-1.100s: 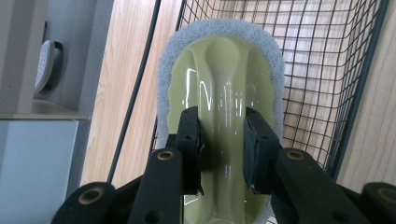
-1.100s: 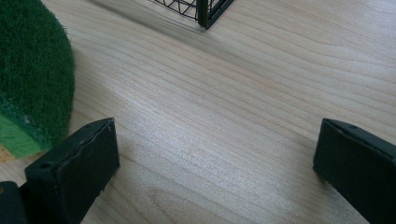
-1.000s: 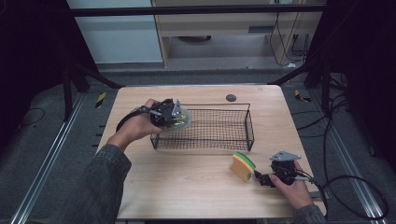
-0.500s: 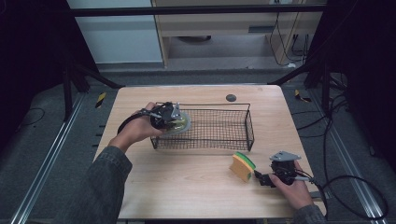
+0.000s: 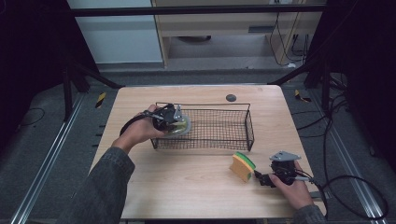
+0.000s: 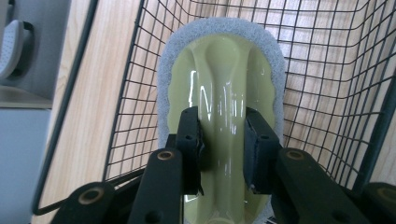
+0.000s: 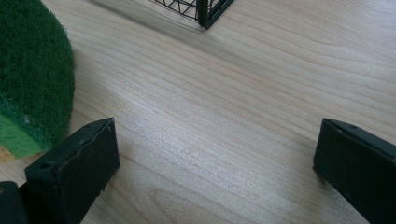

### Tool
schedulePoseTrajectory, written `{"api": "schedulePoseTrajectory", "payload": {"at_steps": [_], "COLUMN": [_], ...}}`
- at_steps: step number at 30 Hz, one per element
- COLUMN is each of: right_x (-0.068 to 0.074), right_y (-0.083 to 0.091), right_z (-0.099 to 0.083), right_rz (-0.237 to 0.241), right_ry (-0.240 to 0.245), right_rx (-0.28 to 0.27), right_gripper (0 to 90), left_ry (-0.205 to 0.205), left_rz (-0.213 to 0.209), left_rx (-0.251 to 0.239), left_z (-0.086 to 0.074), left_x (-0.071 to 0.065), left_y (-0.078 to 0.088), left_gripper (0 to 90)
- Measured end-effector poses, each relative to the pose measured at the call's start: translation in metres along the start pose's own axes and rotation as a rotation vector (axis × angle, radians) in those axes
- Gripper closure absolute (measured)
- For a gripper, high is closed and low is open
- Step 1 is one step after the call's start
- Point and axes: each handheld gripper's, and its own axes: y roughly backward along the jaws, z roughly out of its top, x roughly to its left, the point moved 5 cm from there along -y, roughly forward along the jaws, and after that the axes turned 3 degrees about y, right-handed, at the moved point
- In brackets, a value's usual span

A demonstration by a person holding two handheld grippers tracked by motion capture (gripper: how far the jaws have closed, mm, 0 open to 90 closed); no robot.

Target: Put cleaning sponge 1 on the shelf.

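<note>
A scrubbing pad [image 6: 224, 60] with a pale green glossy handle and a grey-white foam rim hangs over the left end of the black wire basket [image 6: 327, 70]. My left gripper [image 6: 222, 126] is shut on the handle's ridge. In the high view the left gripper [image 5: 173, 117] holds the pad [image 5: 183, 126] just inside the basket's [image 5: 250, 123] left wall. My right gripper [image 5: 261, 178] rests on the table at the front right, open, with only bare wood between its jaws [image 7: 217, 140]. A green and yellow sponge [image 5: 243, 165] stands just left of it, its green face [image 7: 32, 79] touching nothing.
A small dark disc [image 5: 230, 97] lies on the table behind the basket. A corner of the basket [image 7: 205, 11] shows ahead of the right gripper. The wooden table [image 5: 187, 186] has free room in front of the basket.
The left gripper and the pad have drifted slightly lower at the basket's left end. The right hand and the sponge have not moved.
</note>
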Motion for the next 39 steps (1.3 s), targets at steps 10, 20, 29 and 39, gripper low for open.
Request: {"api": "schedulePoseTrajectory", "payload": {"at_steps": [10, 20, 29, 39], "right_x": [0.0, 0.0, 0.0, 0.0], "right_y": [0.0, 0.0, 0.0, 0.0], "right_z": [0.0, 0.0, 0.0, 0.0], "right_rz": [0.0, 0.0, 0.0, 0.001], "right_ry": [-0.001, -0.001, -0.003, -0.003], "right_rx": [0.0, 0.0, 0.001, 0.001], "right_gripper": [0.5, 0.5, 0.5, 0.5], "left_ry": [0.008, 0.008, 0.011, 0.027], "left_rz": [-0.019, -0.021, -0.038, -0.067], "left_rx": [0.013, 0.019, 0.037, 0.059], "left_z": [-0.002, -0.002, -0.002, -0.003], "left_x": [-0.003, -0.004, -0.005, -0.008], "left_y": [-0.011, -0.014, -0.018, -0.025], "left_gripper": [70.8, 70.8, 70.7, 70.3]}}
